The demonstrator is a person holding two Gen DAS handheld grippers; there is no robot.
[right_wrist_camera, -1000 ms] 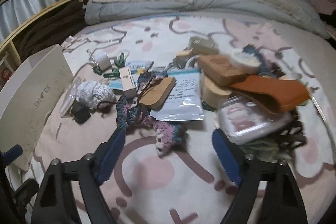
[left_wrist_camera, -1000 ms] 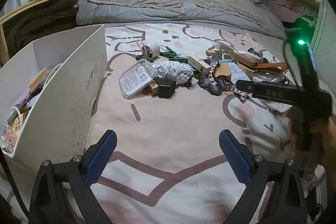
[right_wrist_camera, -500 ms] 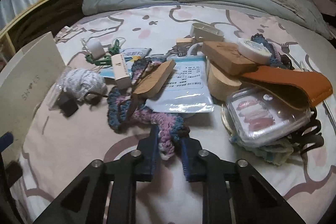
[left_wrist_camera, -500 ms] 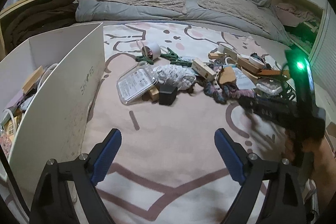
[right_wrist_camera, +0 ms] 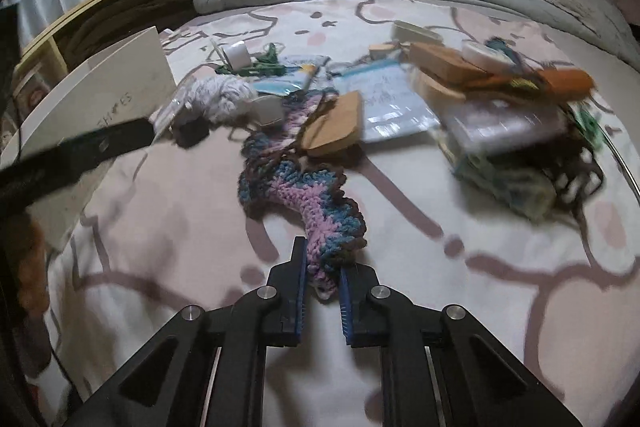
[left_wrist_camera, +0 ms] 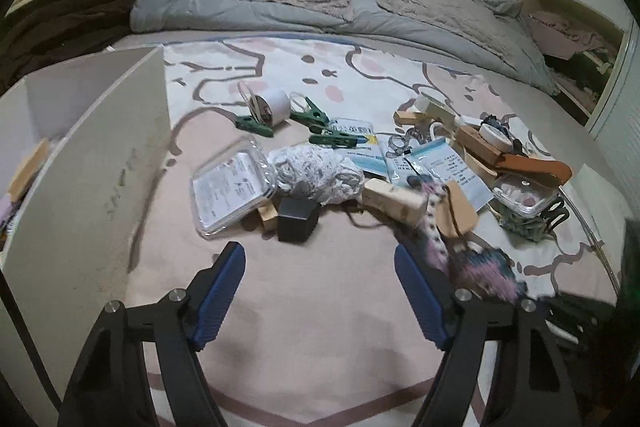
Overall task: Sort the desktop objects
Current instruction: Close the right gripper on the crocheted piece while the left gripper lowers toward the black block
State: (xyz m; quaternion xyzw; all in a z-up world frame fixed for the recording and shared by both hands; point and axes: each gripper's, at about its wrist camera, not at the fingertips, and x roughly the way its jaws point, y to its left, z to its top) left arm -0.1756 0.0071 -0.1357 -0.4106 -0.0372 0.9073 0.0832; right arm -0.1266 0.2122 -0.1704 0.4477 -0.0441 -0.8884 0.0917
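Observation:
My right gripper [right_wrist_camera: 323,269] is shut on the near end of a pink, blue and brown crocheted strip [right_wrist_camera: 298,183], which trails back into the clutter under a tan wooden piece [right_wrist_camera: 334,129]. The strip also shows blurred in the left wrist view [left_wrist_camera: 480,267]. My left gripper [left_wrist_camera: 320,283] is open and empty above the bedspread, in front of a black cube [left_wrist_camera: 298,221], a clear plastic case [left_wrist_camera: 232,189] and a white yarn ball [left_wrist_camera: 316,173]. A white box [left_wrist_camera: 84,163] stands at the left.
Clutter on the bedspread: green clips [left_wrist_camera: 316,117], tape roll [left_wrist_camera: 272,107], blue packets [left_wrist_camera: 452,163], wooden blocks [left_wrist_camera: 394,201], an orange leather piece [left_wrist_camera: 536,165], a clear lidded tub [left_wrist_camera: 524,195]. Pillows and grey duvet [left_wrist_camera: 360,15] lie behind. A shelf [right_wrist_camera: 100,23] runs along the left.
My right gripper closed on the crocheted strip and has pulled its end toward the camera, dragging it out of the pile. My left gripper moved forward toward the clutter, still open.

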